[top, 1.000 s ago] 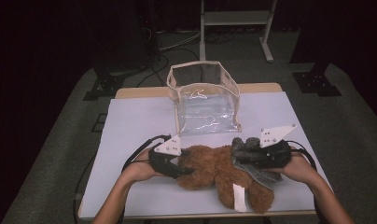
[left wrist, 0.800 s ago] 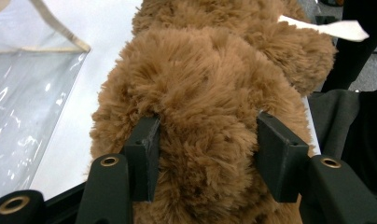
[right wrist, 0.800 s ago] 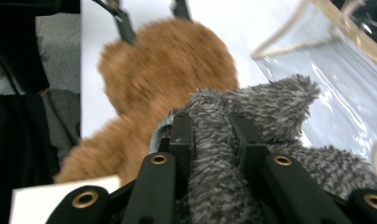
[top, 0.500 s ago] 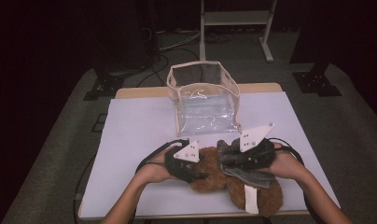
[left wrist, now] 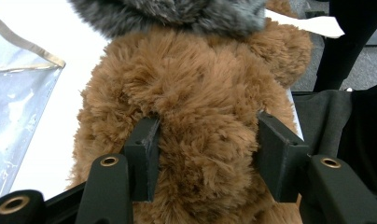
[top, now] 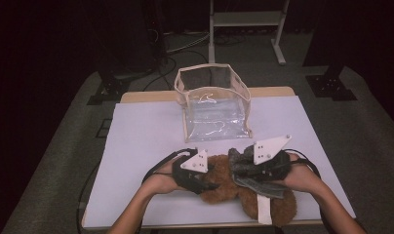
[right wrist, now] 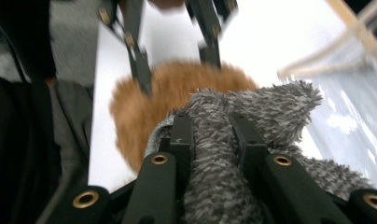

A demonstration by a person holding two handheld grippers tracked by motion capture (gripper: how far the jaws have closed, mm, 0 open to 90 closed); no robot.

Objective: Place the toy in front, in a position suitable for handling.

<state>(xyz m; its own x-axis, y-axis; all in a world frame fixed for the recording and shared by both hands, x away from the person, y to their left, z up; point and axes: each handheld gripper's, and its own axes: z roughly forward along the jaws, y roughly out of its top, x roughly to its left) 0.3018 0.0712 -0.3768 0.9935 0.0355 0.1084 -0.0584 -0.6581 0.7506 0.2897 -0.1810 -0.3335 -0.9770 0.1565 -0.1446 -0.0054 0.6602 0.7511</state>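
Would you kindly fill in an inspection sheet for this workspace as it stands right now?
Surface: white table top, bare at left.
Job's things: brown plush toy and grey plush toy at the near edge; clear bag upright and open behind them.
Clutter: nothing seen.
Grippers: left tool clamped on the brown plush toy; right tool clamped on the grey plush toy.
Cables: black cable trailing from the left tool.
Surroundings: dark floor; white stand behind.
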